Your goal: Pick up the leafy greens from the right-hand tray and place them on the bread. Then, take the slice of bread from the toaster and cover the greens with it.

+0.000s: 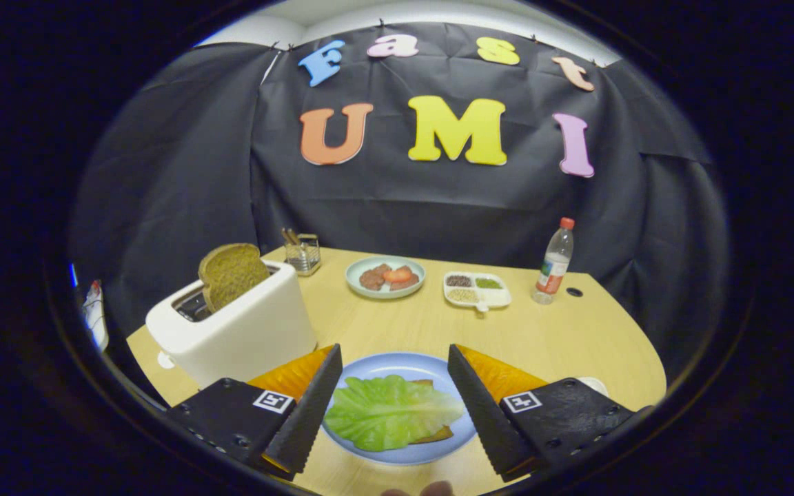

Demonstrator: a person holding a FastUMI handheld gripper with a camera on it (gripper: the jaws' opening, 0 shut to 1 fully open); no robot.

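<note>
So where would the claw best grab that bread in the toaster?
By the upper half of the bread slice, which stands above the toaster slot. Come from above, one finger on each flat face. The claw hangs open over the lettuce now.

A pale wood-grain counter [548, 337] with a matt finish carries a smooth, glossy white plastic toaster [245, 334] holding a rough brown bread slice [231, 273], a clear plastic bottle [554, 264], and a smooth blue plate [397, 365] under a crinkled, waxy green lettuce leaf [387, 411], flanked by the wide-spread claw [391, 365] with its ridged fingers [311, 406].
</note>
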